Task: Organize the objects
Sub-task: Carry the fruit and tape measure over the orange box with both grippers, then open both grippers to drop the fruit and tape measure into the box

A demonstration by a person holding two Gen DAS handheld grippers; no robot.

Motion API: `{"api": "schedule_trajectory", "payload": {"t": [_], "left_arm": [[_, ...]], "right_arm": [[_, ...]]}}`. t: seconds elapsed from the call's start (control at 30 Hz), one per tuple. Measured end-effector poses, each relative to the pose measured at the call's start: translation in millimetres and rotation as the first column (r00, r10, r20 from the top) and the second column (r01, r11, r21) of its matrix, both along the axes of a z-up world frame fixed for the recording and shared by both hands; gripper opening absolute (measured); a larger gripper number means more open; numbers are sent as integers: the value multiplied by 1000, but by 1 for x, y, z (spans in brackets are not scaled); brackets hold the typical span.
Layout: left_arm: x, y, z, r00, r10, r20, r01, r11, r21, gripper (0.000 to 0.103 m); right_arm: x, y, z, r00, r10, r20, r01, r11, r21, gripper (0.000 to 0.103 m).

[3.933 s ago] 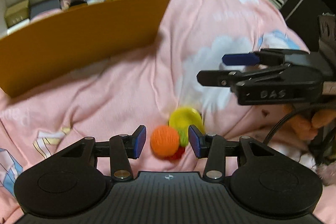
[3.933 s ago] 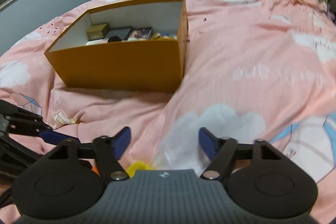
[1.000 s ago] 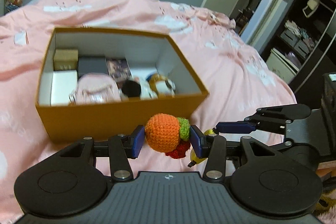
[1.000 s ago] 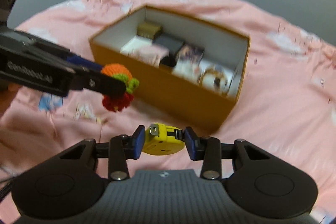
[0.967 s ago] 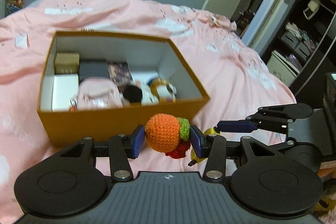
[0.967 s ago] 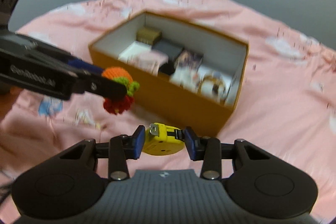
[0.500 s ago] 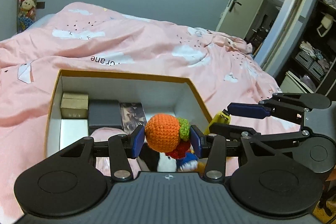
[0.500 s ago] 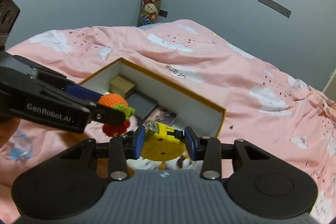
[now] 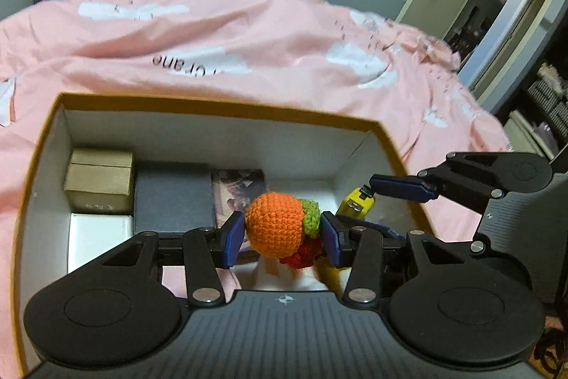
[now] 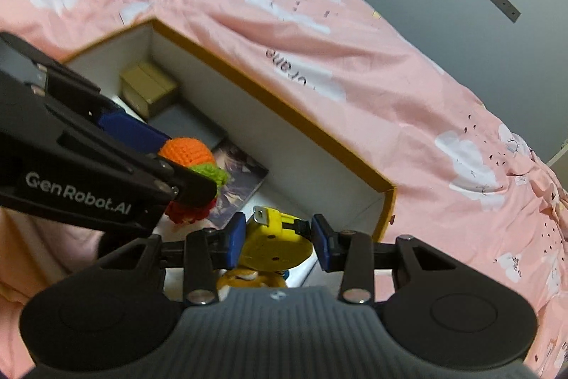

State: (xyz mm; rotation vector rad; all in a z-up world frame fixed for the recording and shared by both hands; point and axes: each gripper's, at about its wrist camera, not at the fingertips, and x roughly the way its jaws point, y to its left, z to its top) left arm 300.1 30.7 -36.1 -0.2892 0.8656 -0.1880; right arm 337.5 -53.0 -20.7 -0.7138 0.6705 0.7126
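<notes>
Pinched in left hand-held gripper (image 9: 283, 234): round orange crocheted fruit (image 9: 275, 224); in right hand-held gripper (image 10: 278, 238): yellow tape measure (image 10: 275, 242), face seen only there.

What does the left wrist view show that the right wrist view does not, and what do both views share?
Only the left wrist view shows the doorway and a white box in the carton. Only the right wrist view shows an orange plush toy under the tape measure. Both show the carton, the crochet orange, the tan box and the pink bedcover.
</notes>
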Motion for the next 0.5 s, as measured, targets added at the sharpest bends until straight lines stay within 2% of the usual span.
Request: {"api": "schedule_trajectory", "payload": {"t": [0.2,0.5], "left_arm": [[15,4,-17,999,12,-47,-12,1000,6,53],[31,8,-30,995,34,-94,-33,999,14,53]], "right_arm": [[21,13,-14,1000,15,5,-15,999,-33,42],[40,14,-37,1000,-18,-16,16,997,-75,40]]}}
